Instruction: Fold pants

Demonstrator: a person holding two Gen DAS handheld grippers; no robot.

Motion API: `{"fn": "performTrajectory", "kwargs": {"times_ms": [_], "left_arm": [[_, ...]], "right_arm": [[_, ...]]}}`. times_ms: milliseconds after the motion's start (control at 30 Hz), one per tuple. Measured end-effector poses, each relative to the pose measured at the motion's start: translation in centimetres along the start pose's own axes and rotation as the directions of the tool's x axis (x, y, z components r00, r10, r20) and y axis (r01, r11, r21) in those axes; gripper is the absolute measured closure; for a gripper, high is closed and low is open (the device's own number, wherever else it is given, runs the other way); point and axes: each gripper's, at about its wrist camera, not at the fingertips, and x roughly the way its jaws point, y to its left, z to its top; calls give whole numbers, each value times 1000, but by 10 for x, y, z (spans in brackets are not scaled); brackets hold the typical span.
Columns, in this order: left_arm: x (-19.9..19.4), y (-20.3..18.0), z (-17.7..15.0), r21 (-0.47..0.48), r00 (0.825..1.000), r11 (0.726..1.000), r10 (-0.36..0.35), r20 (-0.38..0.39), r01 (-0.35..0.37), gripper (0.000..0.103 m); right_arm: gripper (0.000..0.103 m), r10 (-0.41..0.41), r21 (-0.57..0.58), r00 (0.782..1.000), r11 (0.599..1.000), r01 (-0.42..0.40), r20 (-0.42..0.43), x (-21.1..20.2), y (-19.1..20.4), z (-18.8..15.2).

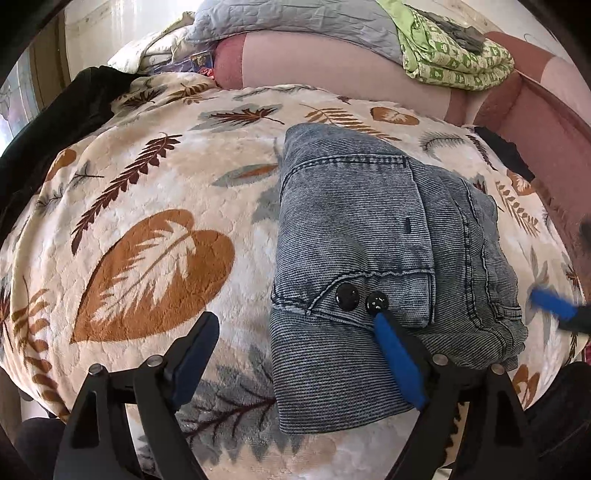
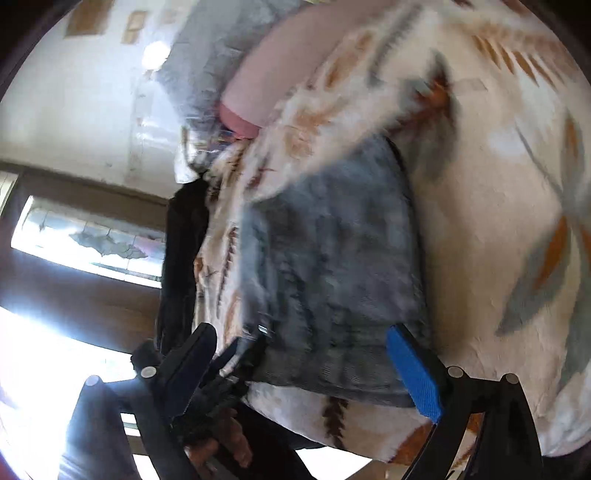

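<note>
Left wrist: folded pants [image 1: 369,236] on blanket [image 1: 155,206]

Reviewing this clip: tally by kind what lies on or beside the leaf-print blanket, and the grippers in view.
Folded denim pants: 1
Black buttons on the pants: 2
Leaf-print blanket: 1
Green patterned cloth: 1
Grey quilt: 1
Grippers, left gripper and right gripper: 2
Total: 8

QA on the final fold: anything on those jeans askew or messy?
Mostly neat. The jeans lie folded on the leaf blanket, but layers at their right edge stick out unevenly past the top panel. Nothing looks damaged.
</note>
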Motion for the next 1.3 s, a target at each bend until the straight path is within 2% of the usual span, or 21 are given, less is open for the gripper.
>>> {"fn": "performTrajectory", "kwargs": {"times_ms": [133, 233, 300, 367, 433, 567, 667, 733, 800, 867, 900, 933, 967, 1000, 1033, 1100, 1167, 1300], "left_arm": [[4, 1, 0, 1, 1000, 1000, 5, 0, -5, 17], [4, 1, 0, -4, 1000, 1000, 5, 1, -5, 16], [4, 1, 0, -4, 1000, 1000, 5, 2, -5, 16], [4, 0, 0, -4, 1000, 1000, 4, 3, -4, 15], [5, 0, 0, 0, 1000, 1000, 6, 1, -6, 15], [-8, 6, 7, -37, 999, 999, -35, 12, 36, 16], [-28, 4, 14, -56, 993, 995, -72, 93, 78, 16], [-33, -5, 17, -26, 988, 995, -92, 120, 95, 16], [-23, -18, 17, 27, 993, 996, -84, 83, 82, 16], [0, -30, 10, 85, 999, 996, -41, -6, 41, 16], [7, -34, 5, 105, 1000, 994, -13, -17, 15, 15], [9, -36, 1, 118, 1000, 993, 4, 14, -6, 12], [10, -37, -1, 121, 1000, 993, 3, 15, -4, 12], [11, -38, -2, 122, 1000, 993, 6, 10, -8, 11], [12, -39, -2, 122, 1000, 992, 6, 11, -8, 11], [11, -37, -1, 124, 1000, 992, 0, 6, -1, 11], [11, -35, -2, 119, 1000, 993, -9, 6, 8, 11], [12, -32, -4, 100, 1000, 995, -23, 12, 22, 9]], "right_arm": [[8, 6, -48, 999, 999, -4, 39, 1, 21, 24], [8, 3, -49, 998, 999, 0, 57, 18, 19, 44], [8, -12, 20, 1000, 1000, 12, 14, 42, -3, 53], [8, -117, 103, 989, 987, 125, -88, 78, -44, 53], [7, -71, 111, 997, 991, 75, -34, 72, -48, 51], [7, -107, 64, 993, 992, 110, -58, 60, -27, 50], [7, -66, 0, 998, 998, 67, -22, 43, -7, 51], [7, -35, -26, 999, 999, 35, 3, 40, 7, 59], [7, -7, -49, 1000, 999, 8, 10, 44, 17, 71], [7, 23, -44, 1000, 999, -22, 10, 53, 17, 82], [7, 32, -37, 999, 999, -32, -7, 64, 10, 89], [7, 19, -26, 1000, 999, -19, -23, 73, 2, 92], [10, -4, 6, 999, 1000, 4, -38, 86, -14, 95], [17, 13, 43, 1000, 999, -13, -17, 91, -27, 97], [18, 21, 79, 1000, 997, -21, -7, 90, -33, 99], [18, 1, 87, 1000, 996, 0, -19, 86, -24, 103], [17, -54, 10, 998, 998, 54, -41, 81, 2, 104], [15, -14, -130, 999, 991, 8, -50, 78, 47, 101]]}}
